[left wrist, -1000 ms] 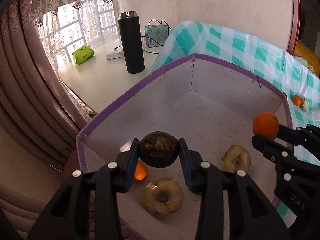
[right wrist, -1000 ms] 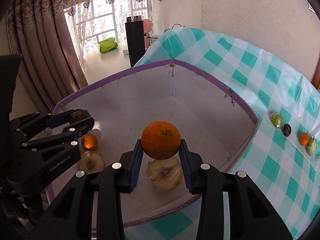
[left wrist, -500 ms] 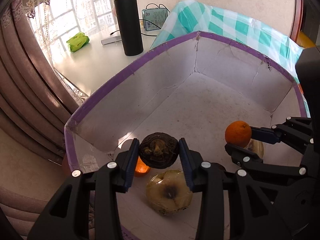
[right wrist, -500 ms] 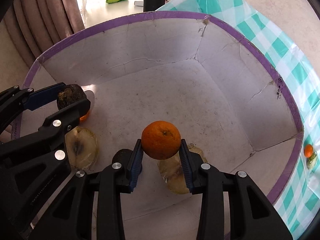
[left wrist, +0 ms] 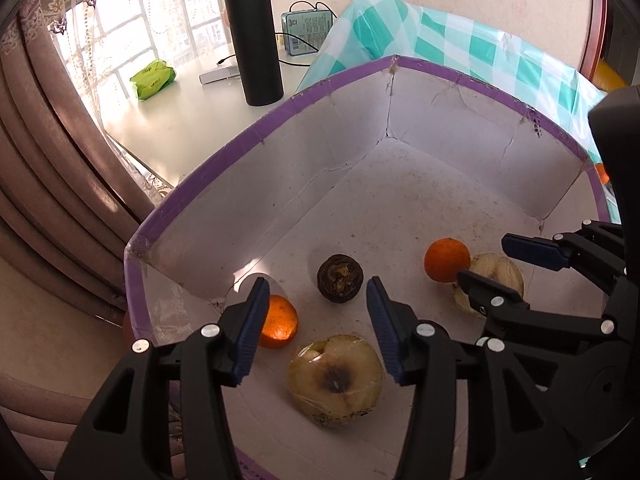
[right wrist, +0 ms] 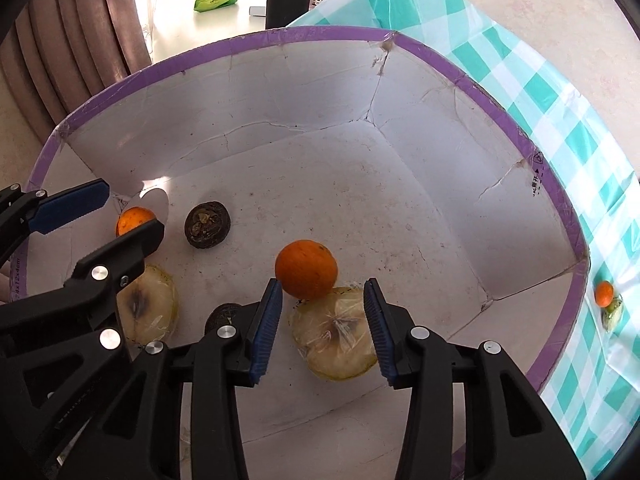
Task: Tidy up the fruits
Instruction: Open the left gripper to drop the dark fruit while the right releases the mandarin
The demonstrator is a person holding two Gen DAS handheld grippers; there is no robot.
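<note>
Both grippers point down into white box w/ purple rim, sitting on teal-check cloth.

Far L of box floor: small orange near the corner, partly behind L gripper's L pad. L gripper jaws opening, pads clear of everything, nothing clamped. Dark wrinkled fruit lies on box floor just past the tips, roughly centred between them, not touched. Wrapped pale apple lies on floor below/between the L fingers, nearer cam.

Mid: in R wrist view another dark fruit peeks out behind R gripper's L finger, mostly hidden.

R side: R gripper jaws opening too, pads apart, no grip. Orange is just beyond the tips, resting against a second wrapped apple that lies between/under the R fingers; cannot tell if orange touches the L pad.

Far R, outside box on cloth: tiny orange touching a greenish fruit.

Bkgd behind box: black flask, green packet.
</note>
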